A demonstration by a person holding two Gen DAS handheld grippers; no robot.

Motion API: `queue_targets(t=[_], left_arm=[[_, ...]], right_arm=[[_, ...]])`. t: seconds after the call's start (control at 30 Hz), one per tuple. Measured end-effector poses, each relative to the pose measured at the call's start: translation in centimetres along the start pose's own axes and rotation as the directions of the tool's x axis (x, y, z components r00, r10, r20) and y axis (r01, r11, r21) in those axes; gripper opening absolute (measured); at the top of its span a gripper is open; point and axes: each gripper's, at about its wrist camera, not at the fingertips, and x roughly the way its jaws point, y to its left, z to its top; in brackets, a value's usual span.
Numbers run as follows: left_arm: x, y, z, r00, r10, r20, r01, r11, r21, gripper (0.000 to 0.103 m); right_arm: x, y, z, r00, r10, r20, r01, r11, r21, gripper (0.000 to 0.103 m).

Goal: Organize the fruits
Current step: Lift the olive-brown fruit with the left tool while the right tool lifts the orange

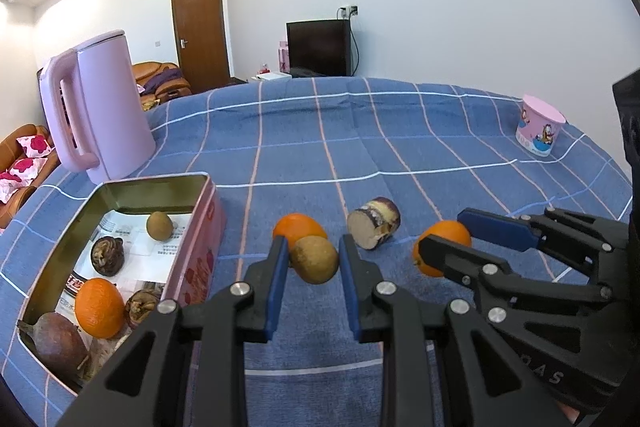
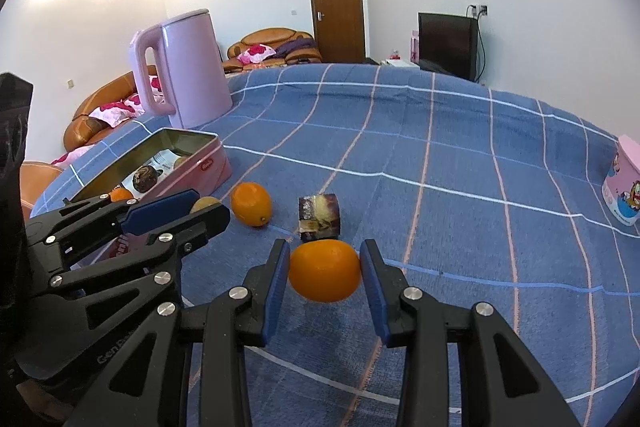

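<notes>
- pink tin (image 1: 208, 223) sitting at 9 o'clock of both grippers, long axis running away from cam
- right gripper (image 2: 325, 269) clamping an orange (image 2: 325, 271); farther from tin
- left gripper (image 1: 314, 259) pinching a kiwi (image 1: 314, 259), nearer, prob going first
- only left cam showing fruit inside tin properly

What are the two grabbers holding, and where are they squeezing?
The left gripper holds a kiwi, pinched on its two sides. The right gripper holds an orange, pinched on its two sides too.
</notes>
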Motion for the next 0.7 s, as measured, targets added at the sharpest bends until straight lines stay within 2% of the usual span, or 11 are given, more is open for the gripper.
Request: queue_targets(t=[0.7], left_arm=[[-1.2,0.2,0.0,0.998,0.023,0.063,-0.024,1.000,0.005,0.027]], right_arm=[[-2.3,-0.1,-0.2,0.993,0.005,0.122,-0.006,1.000,0.008,0.038]])
